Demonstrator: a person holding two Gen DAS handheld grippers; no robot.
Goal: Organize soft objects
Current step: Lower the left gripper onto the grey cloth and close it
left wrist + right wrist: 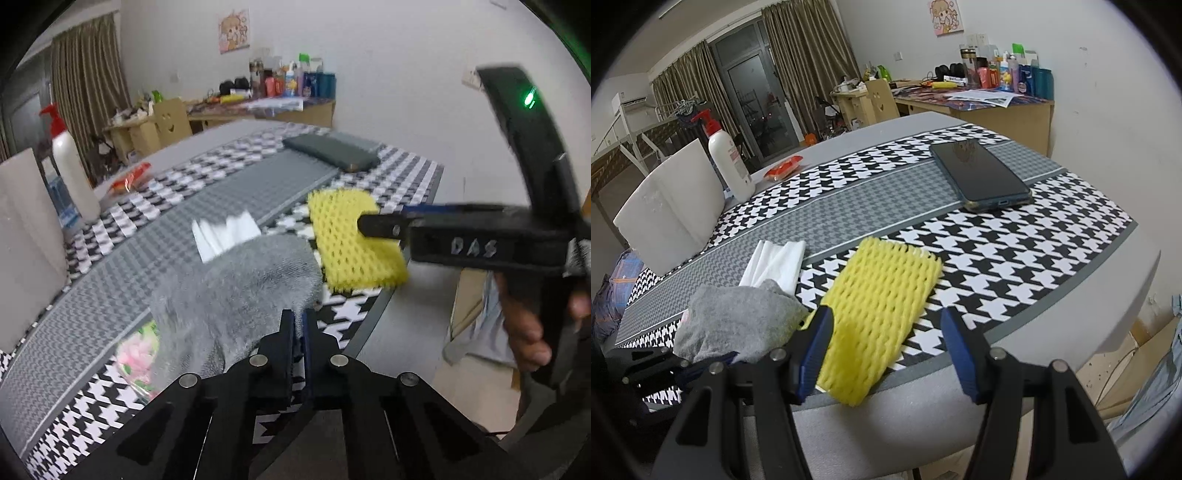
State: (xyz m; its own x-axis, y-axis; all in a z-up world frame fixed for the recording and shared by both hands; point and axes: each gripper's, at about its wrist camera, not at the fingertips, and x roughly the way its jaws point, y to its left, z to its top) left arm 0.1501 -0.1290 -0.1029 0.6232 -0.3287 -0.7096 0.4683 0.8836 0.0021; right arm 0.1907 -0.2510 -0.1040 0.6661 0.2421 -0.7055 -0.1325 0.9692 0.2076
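Note:
A yellow foam net sleeve (882,302) lies on the houndstooth mat (1015,258) near the table's front edge; it also shows in the left wrist view (354,240). My right gripper (886,332) is open, its fingers straddling the sleeve's near end. My left gripper (299,325) is shut on a grey sock (236,291), lifted a little over the mat; the sock also shows in the right wrist view (738,317). A folded white tissue (777,264) lies just behind the sock. A pink floral item (138,358) peeks out under the sock.
A dark phone (979,177) lies at the mat's far right. A white lotion bottle with a red pump (729,162), a white box (668,206) and a red packet (783,168) stand at the far left. The table edge (1071,332) runs close on the right.

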